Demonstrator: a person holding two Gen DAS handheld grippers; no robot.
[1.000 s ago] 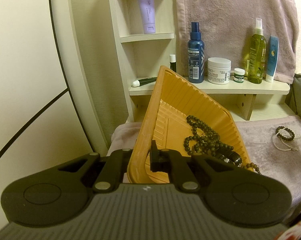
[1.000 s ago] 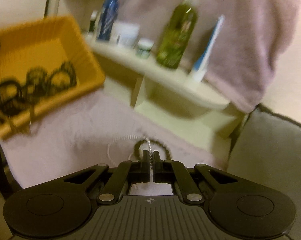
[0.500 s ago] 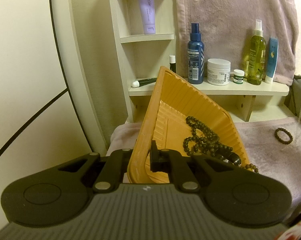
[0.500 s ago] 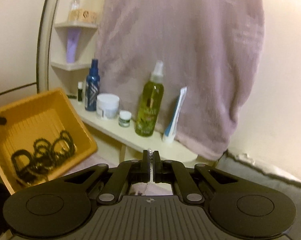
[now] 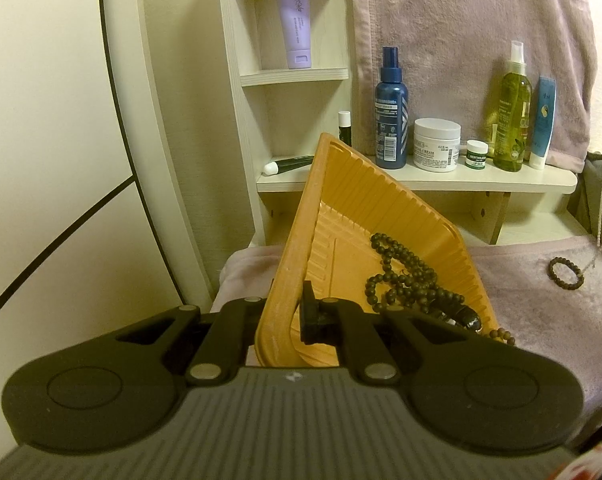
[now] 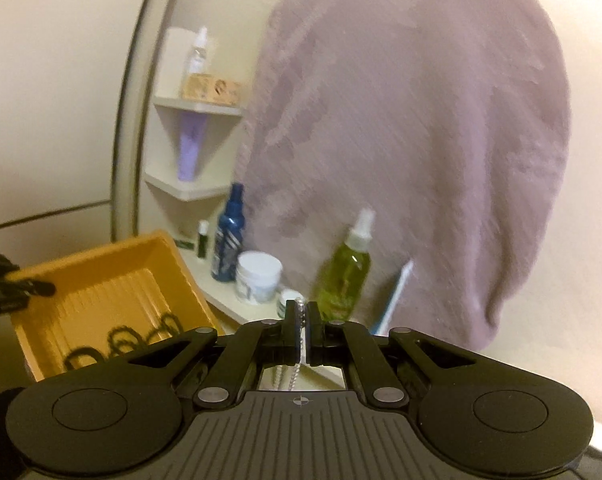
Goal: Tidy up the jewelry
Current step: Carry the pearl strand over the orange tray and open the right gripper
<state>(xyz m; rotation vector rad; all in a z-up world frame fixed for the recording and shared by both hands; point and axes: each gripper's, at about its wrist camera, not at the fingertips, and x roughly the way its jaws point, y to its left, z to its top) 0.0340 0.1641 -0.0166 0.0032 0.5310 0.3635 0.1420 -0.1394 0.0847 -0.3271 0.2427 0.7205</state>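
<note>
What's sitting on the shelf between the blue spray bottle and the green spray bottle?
A white cream jar and a small green-labelled pot, seen in the left wrist view.

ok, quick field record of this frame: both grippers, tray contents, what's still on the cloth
left gripper: shut on rim of orange tray, held tilted
right gripper: shut on pearl-like bead strand, which hangs below the jaws
tray contents: dark bead necklace, part of it spilling over the rim
on cloth: dark bead bracelet on mauve cloth
not yet in tray: bead strand, bracelet
</note>
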